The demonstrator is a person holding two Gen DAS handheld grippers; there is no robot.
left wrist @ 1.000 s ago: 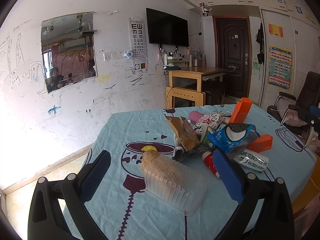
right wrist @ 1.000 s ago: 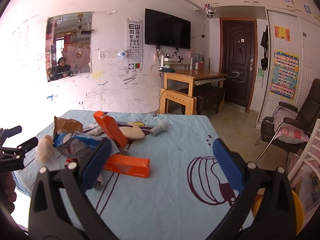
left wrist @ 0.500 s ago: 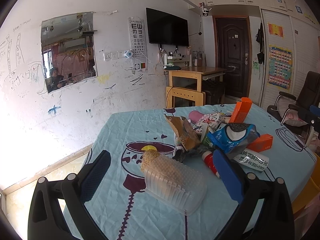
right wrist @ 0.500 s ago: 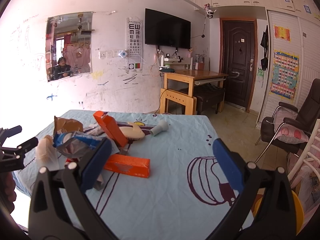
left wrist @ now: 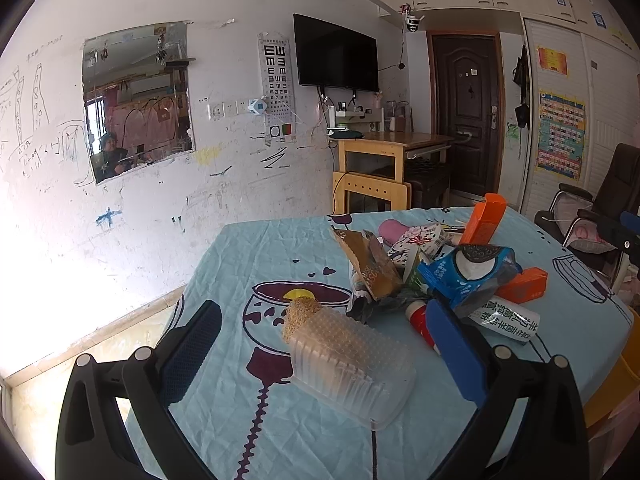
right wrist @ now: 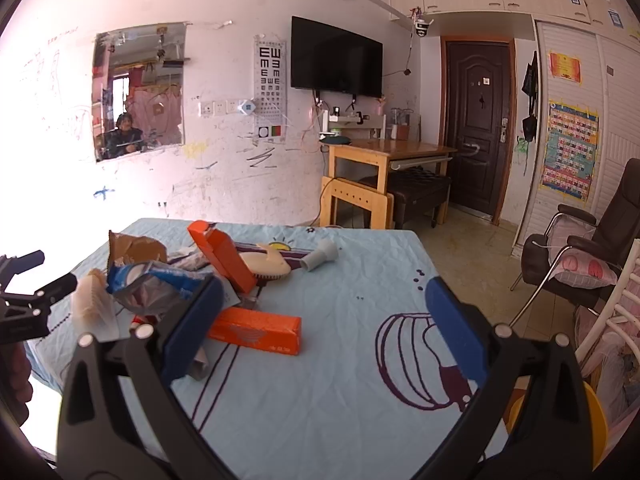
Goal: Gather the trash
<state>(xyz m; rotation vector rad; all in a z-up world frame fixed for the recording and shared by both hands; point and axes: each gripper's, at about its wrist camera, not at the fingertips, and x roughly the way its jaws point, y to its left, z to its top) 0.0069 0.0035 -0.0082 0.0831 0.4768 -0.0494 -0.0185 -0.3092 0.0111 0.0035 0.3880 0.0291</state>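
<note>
Both tongs wide open, nothing in them. Left gripper [left wrist: 324,344] hangs over the table w/ the blue cloth [left wrist: 256,256], its pads either side of a clear plastic tray [left wrist: 348,364] lying on its side; a tan scrubby lump [left wrist: 298,314] sits at the tray's far end. Can't tell what's inside the tray. Just past it is the trash pile: brown torn wrapper [left wrist: 370,266], blue snack bag [left wrist: 466,276], standing orange box [left wrist: 482,220]. Right gripper [right wrist: 324,324] is over the table too, near a flat orange box [right wrist: 256,330], not touching it.

Two low views, shared trash pile [left wrist: 420,276]
</note>
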